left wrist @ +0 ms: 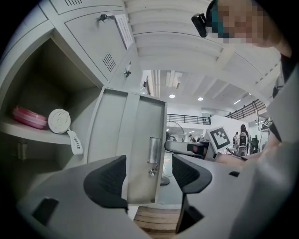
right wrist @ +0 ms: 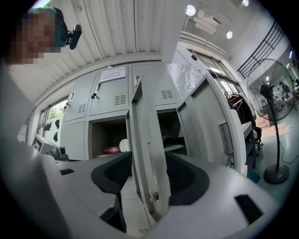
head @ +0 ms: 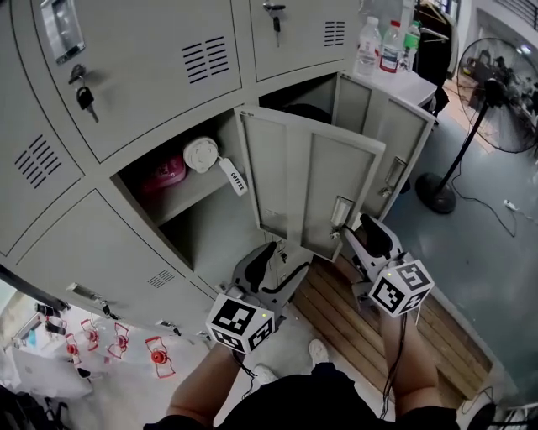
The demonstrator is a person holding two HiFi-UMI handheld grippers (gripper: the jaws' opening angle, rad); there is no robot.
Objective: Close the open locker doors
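There's the pedestal fan, black, standing on a grey-blue floor, with a cable trailing just beside its base. Left of the fan, a white tabletop carries three bottles. Further left runs the bank of grey lockers, and wooden slats cover the floor between the fan and them. High above the fan are a ribbed ceiling, round lamps (lit, bright ones) and a dark railing.

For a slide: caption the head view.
Left claw and right claw straddle the nearer open locker door; a second door stands open behind.
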